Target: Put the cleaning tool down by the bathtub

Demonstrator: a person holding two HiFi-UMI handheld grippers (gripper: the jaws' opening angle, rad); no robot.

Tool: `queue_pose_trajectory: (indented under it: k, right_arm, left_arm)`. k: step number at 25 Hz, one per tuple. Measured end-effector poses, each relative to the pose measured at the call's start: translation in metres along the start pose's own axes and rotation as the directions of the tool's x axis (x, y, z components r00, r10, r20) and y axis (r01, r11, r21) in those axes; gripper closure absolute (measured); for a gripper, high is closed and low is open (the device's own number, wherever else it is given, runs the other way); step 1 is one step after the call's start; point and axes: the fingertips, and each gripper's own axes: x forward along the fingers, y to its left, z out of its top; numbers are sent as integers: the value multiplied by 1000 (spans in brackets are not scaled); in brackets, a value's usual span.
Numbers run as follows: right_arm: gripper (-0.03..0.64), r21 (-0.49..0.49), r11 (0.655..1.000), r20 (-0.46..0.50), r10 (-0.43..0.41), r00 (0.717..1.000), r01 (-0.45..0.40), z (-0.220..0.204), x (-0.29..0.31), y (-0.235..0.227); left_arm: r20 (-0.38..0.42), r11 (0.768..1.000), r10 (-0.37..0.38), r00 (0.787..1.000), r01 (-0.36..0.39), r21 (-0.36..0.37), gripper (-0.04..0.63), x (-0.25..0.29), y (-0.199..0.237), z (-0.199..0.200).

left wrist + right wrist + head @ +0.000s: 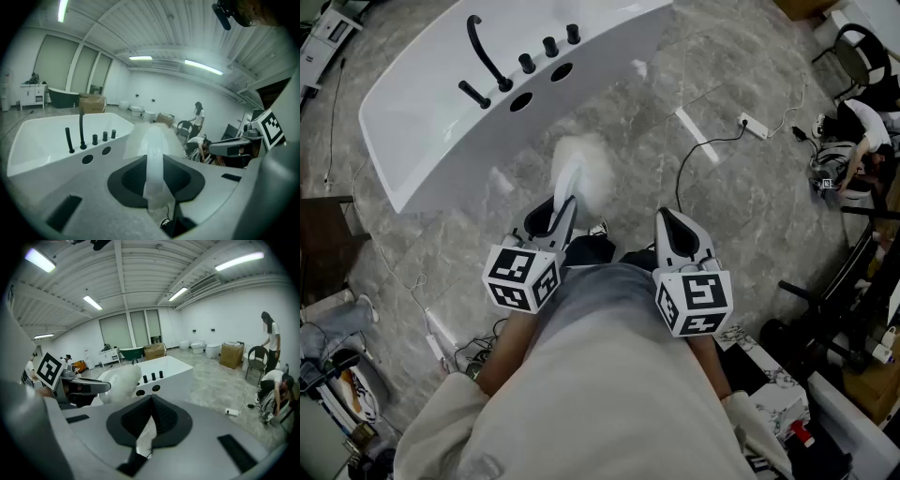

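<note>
The cleaning tool is a fluffy white duster head (581,167) on a clear plastic handle (566,199). My left gripper (563,208) is shut on that handle, and the head points toward the white bathtub (431,131) with its black taps (502,70). In the left gripper view the handle (153,161) runs up between the dark pads of the left gripper (154,185), with the tub (42,136) beyond on the left. My right gripper (668,218) hovers beside it, shut and empty. In the right gripper view the right gripper (152,416) has its tips together, and the duster head (119,383) shows to its left.
Grey marble floor lies around the tub. A power strip (753,126) with a black cable and a white strip (697,136) lie to the right. People (855,141) and a chair (853,47) are at the far right. Cables and clutter (347,375) line the left side.
</note>
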Motion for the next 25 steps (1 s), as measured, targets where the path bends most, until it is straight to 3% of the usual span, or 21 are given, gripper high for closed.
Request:
queue_pose_trajectory:
  k: [10,14,25]
  right_arm:
    - [606,25,999,-11,26,1000,-26,-1,12,26]
    - [606,85,995,1,46,999,-45,2,18,21]
    - [605,88,993,-14,78,997,-77,20,54,-5]
  left_arm:
    - [2,1000,-12,1000,12,-6,512,-9,22,-2]
    - [-4,1000,-8,1000,7,-18,511,-6,26,-3]
    - [-16,999,-14,1000,13,-34,511,29,32,17]
